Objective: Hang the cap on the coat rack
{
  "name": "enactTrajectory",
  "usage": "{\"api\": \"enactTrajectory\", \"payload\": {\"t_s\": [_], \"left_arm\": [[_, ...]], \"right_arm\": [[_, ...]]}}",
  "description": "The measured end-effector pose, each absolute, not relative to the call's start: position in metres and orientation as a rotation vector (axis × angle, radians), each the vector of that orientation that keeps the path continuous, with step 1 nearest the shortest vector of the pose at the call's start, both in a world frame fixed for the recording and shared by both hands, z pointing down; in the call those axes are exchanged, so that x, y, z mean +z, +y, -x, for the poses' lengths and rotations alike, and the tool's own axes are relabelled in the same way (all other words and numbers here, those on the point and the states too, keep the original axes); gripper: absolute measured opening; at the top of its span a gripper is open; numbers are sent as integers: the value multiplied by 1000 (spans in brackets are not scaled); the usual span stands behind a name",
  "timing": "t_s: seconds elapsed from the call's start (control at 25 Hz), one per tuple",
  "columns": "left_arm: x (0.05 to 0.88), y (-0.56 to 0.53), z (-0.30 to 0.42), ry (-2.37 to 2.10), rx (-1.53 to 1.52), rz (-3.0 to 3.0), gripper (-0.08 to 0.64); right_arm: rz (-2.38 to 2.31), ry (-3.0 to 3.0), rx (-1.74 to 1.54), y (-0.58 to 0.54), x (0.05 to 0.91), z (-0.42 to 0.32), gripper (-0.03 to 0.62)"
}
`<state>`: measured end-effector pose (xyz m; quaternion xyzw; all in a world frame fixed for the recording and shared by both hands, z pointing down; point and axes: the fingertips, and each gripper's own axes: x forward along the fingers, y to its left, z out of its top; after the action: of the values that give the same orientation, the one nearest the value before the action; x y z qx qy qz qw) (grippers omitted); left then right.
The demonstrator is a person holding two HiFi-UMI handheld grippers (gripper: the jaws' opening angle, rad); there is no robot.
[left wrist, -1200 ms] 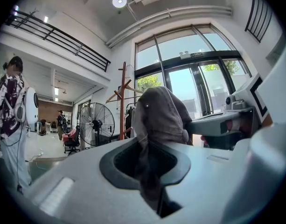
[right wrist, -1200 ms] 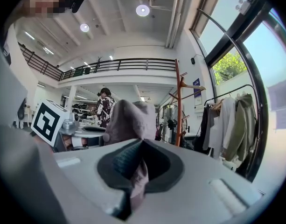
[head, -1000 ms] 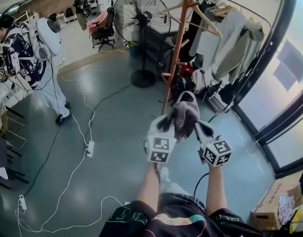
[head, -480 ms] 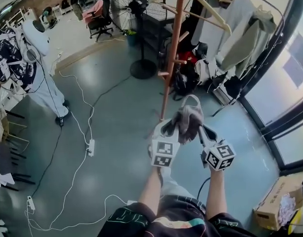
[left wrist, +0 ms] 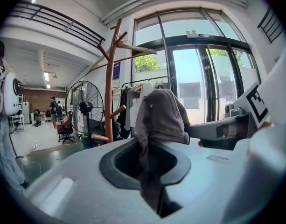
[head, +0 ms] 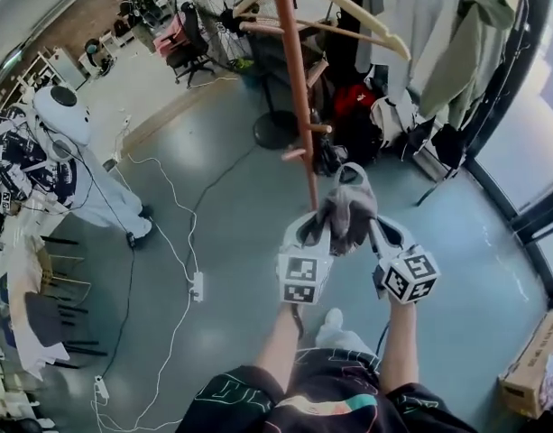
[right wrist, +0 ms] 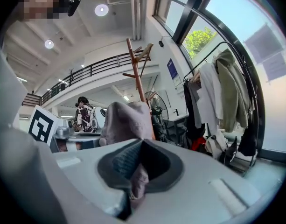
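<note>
Cap [head: 346, 210], soft grey-brown cloth, hangs crumpled between the 2 grippers, held up near the orange coat rack [head: 297, 106]. Left gripper [head: 317, 231] and right gripper [head: 372, 233] each pinch a fold of it, jaws closed.

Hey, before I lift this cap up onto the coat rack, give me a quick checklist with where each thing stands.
1. The left gripper shut on the grey-brown fabric cap: ok.
2. The right gripper shut on the cap: ok.
3. The orange wooden coat rack ahead and in view: ok.
4. The short lower peg bare: ok.
5. Cap on a peg: not ok, it is held off the rack.
6. Gap from cap to peg: cannot tell.
</note>
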<state>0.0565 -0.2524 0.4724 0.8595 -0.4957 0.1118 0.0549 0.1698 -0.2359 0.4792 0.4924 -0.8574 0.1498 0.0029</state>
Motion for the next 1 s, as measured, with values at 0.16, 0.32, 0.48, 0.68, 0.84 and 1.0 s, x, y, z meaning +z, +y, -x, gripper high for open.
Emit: {"api": "enactTrajectory", "payload": {"t_s": [0.16,0.32,0.48,0.68,0.84,1.0], "left_arm": [[468,-276,-67,-1466,268,-2605,51],[463,-297,-55,-1523,262,-2601,51],[457,-307,-43,-1582,256,-2578,51],[456,-319,-33,-1604,255,-2565,51],[465,-338,-34,-1575,271,-2573,51],[469,-360,-49,-1508,281,-2605,51]], "right_arm": [[-1548,-2711,483,-272,475,-183,8],[-1509,-2757,466,-299,471,-170,8],[-1452,-2790,465,-319,468,-157,8],[-1459,-2806,480,-335,469,-147,8],[-1483,-2778,480,-351,477,-149,8],[-1526,-2744,497,-372,479,-166,8]]}}
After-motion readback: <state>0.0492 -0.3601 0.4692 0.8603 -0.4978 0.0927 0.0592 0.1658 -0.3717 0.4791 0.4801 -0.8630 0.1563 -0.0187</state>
